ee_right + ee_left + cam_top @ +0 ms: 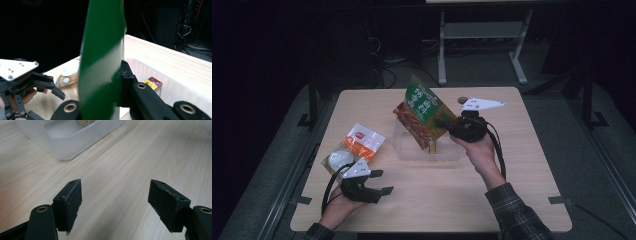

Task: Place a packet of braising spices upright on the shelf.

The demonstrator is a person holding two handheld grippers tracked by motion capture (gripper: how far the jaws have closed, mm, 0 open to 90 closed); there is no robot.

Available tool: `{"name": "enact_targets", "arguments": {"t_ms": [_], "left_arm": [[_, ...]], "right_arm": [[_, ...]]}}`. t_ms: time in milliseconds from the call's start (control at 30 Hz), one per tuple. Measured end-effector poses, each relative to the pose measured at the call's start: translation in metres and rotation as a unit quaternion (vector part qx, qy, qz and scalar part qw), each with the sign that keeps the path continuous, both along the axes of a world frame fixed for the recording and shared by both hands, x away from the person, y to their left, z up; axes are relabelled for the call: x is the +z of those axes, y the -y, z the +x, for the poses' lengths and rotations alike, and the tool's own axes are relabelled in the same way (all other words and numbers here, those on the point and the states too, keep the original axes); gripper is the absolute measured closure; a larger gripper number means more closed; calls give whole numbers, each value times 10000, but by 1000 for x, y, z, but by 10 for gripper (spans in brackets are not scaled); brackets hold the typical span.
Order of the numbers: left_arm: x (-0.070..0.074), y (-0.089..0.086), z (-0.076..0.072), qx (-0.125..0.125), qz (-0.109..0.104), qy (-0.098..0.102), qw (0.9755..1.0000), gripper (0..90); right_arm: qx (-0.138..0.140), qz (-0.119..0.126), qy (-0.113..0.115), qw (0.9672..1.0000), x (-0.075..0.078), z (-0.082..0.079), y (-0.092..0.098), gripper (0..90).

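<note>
Black jaws of the left gripper stood spread and empty over bare counter, just short of the clear plastic bin, while the right gripper pinched the green food pouch by one edge and held it tilted above that bin. Gripped so near its edge, the pouch could have swung or slipped free and landed on the bin's rim. Its lower corner could also have caught the small box already lying in the bin.
</note>
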State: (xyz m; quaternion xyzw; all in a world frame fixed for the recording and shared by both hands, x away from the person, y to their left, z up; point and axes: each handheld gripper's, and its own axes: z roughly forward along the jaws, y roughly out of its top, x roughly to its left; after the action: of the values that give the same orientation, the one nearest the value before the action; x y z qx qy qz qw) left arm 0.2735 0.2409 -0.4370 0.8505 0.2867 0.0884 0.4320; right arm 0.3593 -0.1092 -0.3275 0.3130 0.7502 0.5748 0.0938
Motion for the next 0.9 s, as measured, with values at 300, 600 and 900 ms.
{"name": "enact_targets", "arguments": {"t_ms": [300,600,900], "left_arm": [[-2,1,0,-82,121,-31,9999,254],[-4,3,0,-127,205,-66,9997,241],[-6,6,0,-202,353,-67,9991,229]], "right_arm": [[-176,-110,-116,9997,-10,8,-5,899],[-196,-266,-174,9993,-17,10,-12,898],[-196,-355,-197,9990,-20,14,-16,896]]}}
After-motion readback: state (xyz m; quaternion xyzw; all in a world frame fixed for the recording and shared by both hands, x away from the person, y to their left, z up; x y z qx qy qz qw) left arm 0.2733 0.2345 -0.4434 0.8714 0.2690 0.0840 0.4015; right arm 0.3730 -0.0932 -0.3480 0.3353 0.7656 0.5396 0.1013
